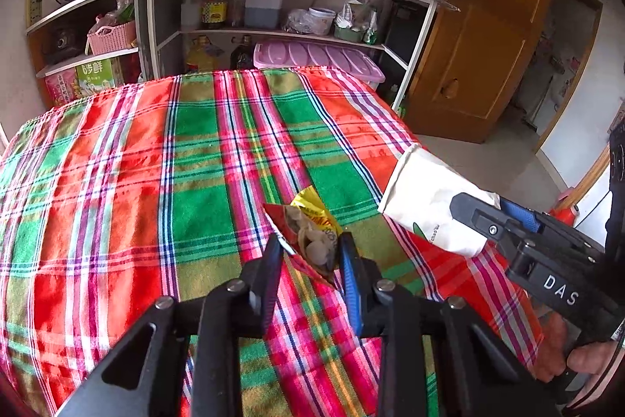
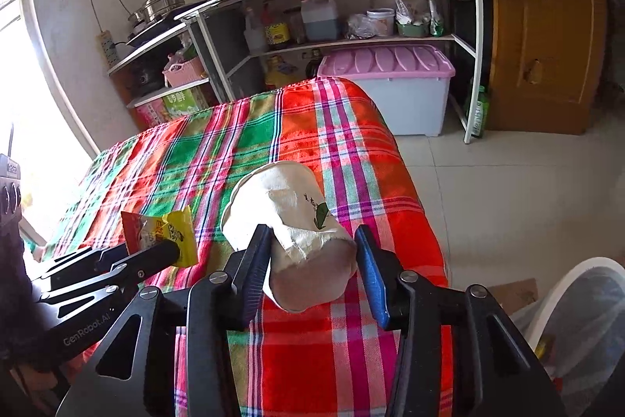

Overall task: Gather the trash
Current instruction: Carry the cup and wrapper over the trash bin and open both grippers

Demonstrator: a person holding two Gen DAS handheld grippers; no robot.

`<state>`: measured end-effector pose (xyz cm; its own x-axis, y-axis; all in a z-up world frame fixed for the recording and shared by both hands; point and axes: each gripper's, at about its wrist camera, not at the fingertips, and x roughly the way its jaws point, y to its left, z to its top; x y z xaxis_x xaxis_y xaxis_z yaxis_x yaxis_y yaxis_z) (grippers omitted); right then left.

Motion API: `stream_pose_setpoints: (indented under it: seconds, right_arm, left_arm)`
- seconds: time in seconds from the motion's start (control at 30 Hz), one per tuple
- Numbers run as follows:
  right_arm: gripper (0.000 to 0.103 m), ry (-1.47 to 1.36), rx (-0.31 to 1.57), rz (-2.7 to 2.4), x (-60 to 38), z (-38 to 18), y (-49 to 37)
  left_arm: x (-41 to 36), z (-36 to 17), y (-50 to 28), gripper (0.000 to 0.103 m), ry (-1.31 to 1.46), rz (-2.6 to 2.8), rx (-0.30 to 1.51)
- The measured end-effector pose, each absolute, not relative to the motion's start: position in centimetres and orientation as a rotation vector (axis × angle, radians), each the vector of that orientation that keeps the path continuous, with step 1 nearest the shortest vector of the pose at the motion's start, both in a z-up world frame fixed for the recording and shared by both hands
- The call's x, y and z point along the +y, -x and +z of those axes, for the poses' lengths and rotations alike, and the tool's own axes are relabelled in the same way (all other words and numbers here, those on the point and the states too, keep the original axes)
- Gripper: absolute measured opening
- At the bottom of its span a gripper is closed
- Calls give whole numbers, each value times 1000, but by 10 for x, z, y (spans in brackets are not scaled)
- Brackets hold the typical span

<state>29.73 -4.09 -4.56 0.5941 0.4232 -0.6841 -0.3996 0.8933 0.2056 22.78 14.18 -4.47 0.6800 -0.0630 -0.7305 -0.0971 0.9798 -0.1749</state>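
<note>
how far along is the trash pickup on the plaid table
Both pieces look picked up: the left gripper is shut on the red and yellow snack wrapper, and the right gripper holds the crumpled white paper cup. No other trash shows on the plaid tablecloth. Left: drop both in the white lined bin.

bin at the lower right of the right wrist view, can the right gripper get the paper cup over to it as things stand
Probably yes. The right gripper has the crumpled paper cup between its fingers, and the white bin stands on the floor just past the table's edge with nothing visible in between.
</note>
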Motion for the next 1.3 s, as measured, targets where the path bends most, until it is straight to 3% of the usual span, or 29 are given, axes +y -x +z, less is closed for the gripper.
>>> stream_pose_setpoints:
  seconds: [0.8, 1.3]
  right_arm:
    - [45, -119, 684, 317, -151, -2, -218]
    - [46, -169, 680, 143, -250, -3, -186]
  left_arm:
    - [32, 2, -181, 30, 55, -113, 747]
    - [-69, 0, -189, 30, -8, -275, 762]
